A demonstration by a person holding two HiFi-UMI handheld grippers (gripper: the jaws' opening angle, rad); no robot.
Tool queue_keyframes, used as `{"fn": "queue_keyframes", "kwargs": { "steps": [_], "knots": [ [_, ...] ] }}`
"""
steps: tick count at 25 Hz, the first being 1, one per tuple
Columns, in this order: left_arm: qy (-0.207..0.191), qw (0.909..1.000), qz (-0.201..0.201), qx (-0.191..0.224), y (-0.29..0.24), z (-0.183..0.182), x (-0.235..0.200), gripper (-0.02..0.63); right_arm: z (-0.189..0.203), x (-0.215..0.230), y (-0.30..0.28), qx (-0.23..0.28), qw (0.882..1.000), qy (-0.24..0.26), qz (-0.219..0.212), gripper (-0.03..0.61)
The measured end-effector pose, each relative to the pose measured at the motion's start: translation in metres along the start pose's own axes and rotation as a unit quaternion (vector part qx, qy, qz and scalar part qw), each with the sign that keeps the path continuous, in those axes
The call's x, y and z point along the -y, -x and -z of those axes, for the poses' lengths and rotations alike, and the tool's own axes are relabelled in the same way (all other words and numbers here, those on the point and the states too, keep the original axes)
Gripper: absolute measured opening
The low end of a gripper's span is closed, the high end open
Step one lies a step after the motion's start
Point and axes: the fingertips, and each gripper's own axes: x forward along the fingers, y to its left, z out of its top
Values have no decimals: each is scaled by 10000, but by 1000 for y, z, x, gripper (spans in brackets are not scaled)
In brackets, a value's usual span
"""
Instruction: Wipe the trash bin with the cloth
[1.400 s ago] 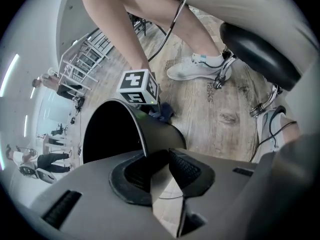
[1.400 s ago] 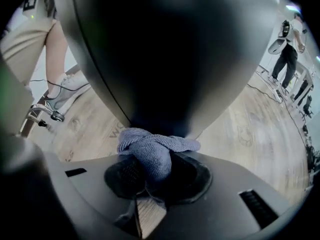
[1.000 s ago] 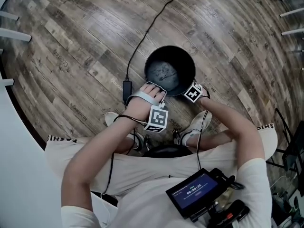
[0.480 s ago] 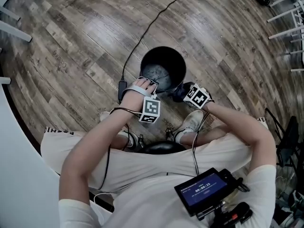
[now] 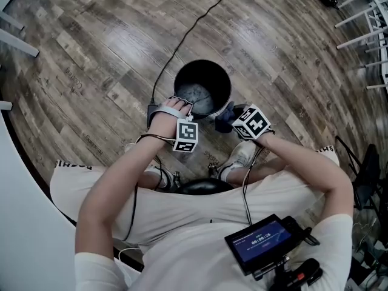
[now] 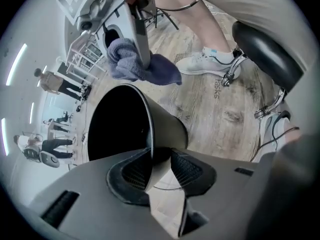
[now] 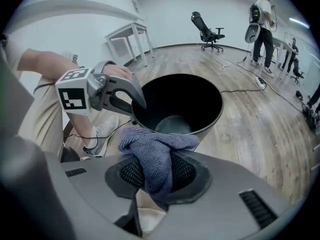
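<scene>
gripping the near rim of the black trash bin [image 5: 183,79], the left gripper [image 6: 161,159] has one jaw inside the bin and one outside, with the thin wall pinched between the two pads; its jaws have just been closing on that wall. the bin stands upright on the wood-plank floor [image 5: 91,53], just ahead of the seated person's white sneakers [image 5: 240,155], and its inside looks dark, with a paler, smudged bottom. the right gripper [image 7: 157,168] is clamped on a blue-grey cloth [image 7: 159,149], which bunches up above the pads and hangs down between them. that cloth is held outside the bin, just beside the rim on the person's right. whether it touches the rim cannot be told. the two grippers sit near each other on the side of the bin closest to the person. a black cable [image 5: 194,29] runs across the floor past the bin's left side. farther off in the room stand a white table [image 7: 127,36] and an office chair [image 7: 207,29].
</scene>
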Motion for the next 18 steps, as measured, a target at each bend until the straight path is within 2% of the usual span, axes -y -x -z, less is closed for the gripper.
{"fn": "queue_keyframes", "kwargs": {
  "steps": [3,10,18],
  "knots": [
    [-156,9998,0,77,2,-8,0,126,3,16,-13,-115,9997,198,119,97],
    [-408,9988,8,255,4,-25,3,106,28,40,-58,-464,9945,935,83,97],
    [-365,9985,7,399,3,-33,0,106,72,66,-134,-581,9921,1106,-69,97]
  ]
}}
